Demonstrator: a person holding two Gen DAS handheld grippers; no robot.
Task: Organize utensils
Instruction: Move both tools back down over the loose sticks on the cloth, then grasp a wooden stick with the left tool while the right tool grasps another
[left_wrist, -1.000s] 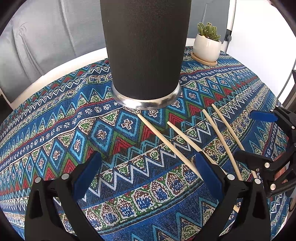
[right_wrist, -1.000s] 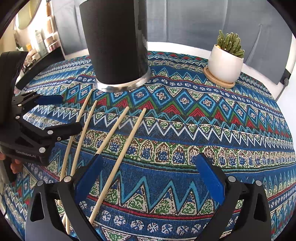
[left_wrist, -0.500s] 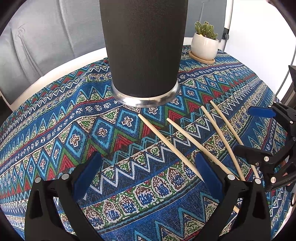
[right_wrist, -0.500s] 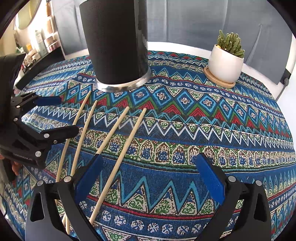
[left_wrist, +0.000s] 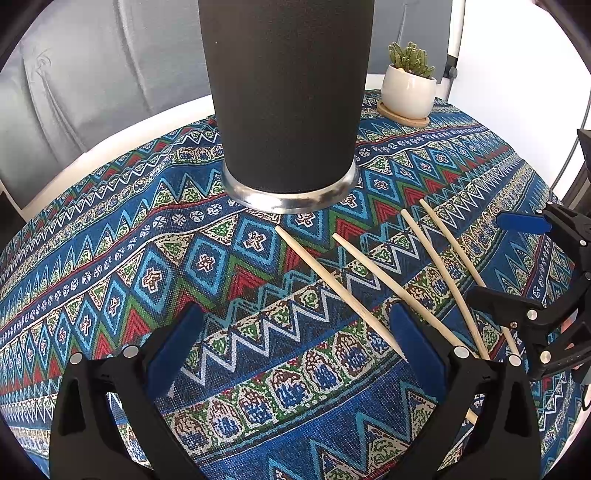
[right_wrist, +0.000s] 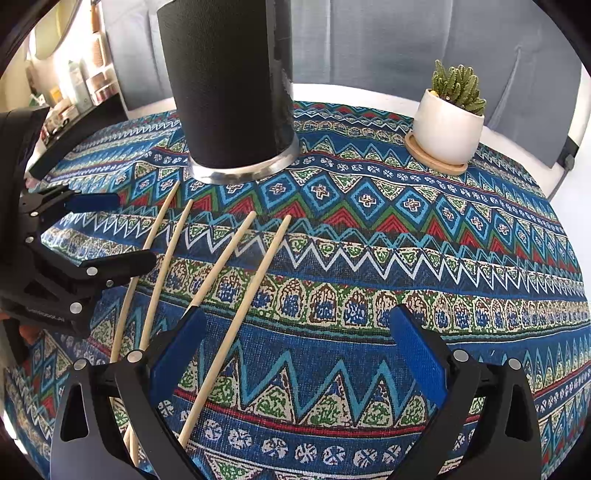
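Several wooden chopsticks (left_wrist: 343, 291) lie side by side on the patterned tablecloth, tips toward a tall black tumbler (left_wrist: 284, 92) with a steel base. They also show in the right wrist view (right_wrist: 236, 317), below the tumbler (right_wrist: 229, 85). My left gripper (left_wrist: 295, 343) is open and empty, low over the cloth, its right finger over the chopsticks' near ends. My right gripper (right_wrist: 295, 350) is open and empty, its left finger over the chopsticks. Each gripper shows in the other's view, the right one (left_wrist: 524, 266) and the left one (right_wrist: 96, 229), flanking the chopsticks.
A small cactus in a white pot (right_wrist: 448, 125) on a wooden coaster stands at the back right of the round table (right_wrist: 369, 92). It also shows in the left wrist view (left_wrist: 408, 92). A grey sofa is behind; shelves with jars stand at far left.
The left gripper has eased back and turned slightly, so the tumbler and cactus sit a little further left in its view. The right gripper has barely moved. Both stay open.
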